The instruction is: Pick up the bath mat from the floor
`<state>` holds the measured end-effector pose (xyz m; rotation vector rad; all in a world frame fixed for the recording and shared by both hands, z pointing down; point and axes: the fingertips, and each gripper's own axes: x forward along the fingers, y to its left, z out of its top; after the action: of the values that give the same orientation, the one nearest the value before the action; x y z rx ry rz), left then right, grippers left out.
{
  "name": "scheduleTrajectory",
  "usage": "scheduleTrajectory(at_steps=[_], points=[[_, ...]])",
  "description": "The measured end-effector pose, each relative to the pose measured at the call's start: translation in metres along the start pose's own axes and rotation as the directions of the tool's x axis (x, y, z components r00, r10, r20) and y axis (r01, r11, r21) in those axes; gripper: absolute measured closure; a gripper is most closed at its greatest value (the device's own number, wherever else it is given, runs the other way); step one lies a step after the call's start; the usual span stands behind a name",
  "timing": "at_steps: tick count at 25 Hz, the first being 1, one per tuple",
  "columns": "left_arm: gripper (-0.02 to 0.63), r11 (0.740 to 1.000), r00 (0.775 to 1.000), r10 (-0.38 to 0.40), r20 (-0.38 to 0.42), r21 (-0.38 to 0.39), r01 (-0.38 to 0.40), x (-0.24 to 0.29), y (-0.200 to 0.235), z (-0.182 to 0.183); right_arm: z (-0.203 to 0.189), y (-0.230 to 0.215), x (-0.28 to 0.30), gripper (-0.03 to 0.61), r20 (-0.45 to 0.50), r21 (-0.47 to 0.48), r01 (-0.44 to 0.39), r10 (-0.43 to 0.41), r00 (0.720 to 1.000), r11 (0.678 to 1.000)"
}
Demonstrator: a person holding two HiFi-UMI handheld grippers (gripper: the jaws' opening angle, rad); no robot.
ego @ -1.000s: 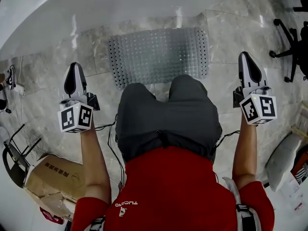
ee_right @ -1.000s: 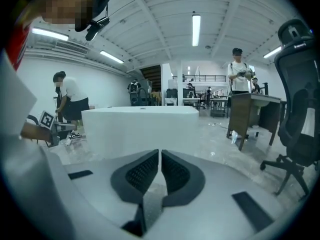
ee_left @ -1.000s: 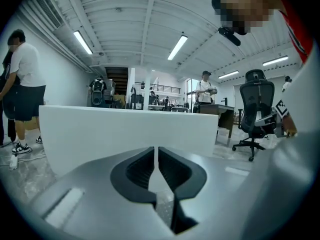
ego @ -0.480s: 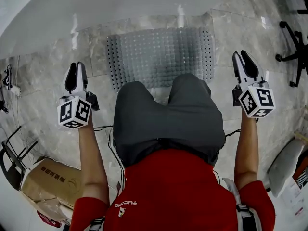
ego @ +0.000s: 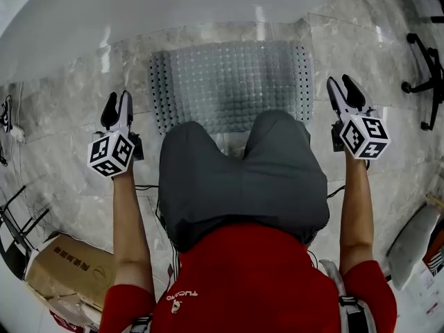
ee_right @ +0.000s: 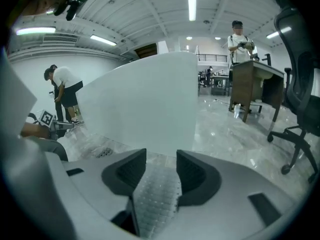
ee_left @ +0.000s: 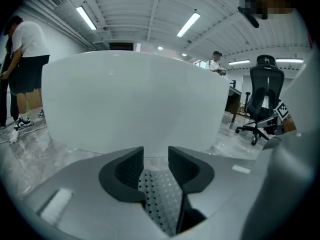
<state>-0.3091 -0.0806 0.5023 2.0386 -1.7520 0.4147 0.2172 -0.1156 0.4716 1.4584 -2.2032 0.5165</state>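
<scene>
A translucent grey bath mat [ego: 232, 82] with bumps and edge holes lies flat on the marble floor in front of the person's knees. My left gripper [ego: 116, 103] hangs just off the mat's left edge. Its jaws have just been opening and stand apart, with nothing pressed between them. My right gripper [ego: 344, 90] is just off the mat's right edge, its jaws also freshly opened and empty. In the left gripper view the mat [ee_left: 159, 196] shows below the gap of the left gripper [ee_left: 156, 156]. In the right gripper view the mat [ee_right: 156, 196] lies under the right gripper [ee_right: 161, 159].
A white bathtub [ego: 173, 5] curves along the far side of the mat. An office chair [ego: 424, 68] stands at the right, and a cardboard box [ego: 62, 269] and cables at the near left. A wooden desk [ee_right: 252, 84] and people stand in the background.
Both grippers have sunk toward the floor and come in closer to the mat's two ends. Their jaws, shut a second ago, now stand apart.
</scene>
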Motion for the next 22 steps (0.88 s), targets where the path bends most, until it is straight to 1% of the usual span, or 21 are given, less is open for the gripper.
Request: scheduleTrajectory(at_steps=[6,12,16,22], points=[[0.451,1.0,0.995,-0.001,-0.095,-0.026,-0.002,0.024,0.015,-0.056,-0.049,-0.016,0.025,0.395,-0.074,0.059,0.021,-0.017,0.997,0.998],[0.414,0.999,0.981,-0.002,-0.192,-0.032,-0.004,0.045,0.022,-0.099,-0.099,-0.03,0.049,0.379,-0.163,0.091,0.04,-0.025,0.986,0.995],[0.383,0.999,0.96,-0.01,-0.279,-0.034,0.001,0.062,0.024,-0.129,-0.137,-0.039,0.069,0.36,-0.249,0.102,0.039,-0.013,0.968,0.994],[0.34,0.999,0.916,-0.028,-0.401,-0.025,0.02,0.085,0.023,-0.175,-0.179,-0.044,0.095,0.344,-0.329,0.113,0.026,0.013,0.944,0.993]])
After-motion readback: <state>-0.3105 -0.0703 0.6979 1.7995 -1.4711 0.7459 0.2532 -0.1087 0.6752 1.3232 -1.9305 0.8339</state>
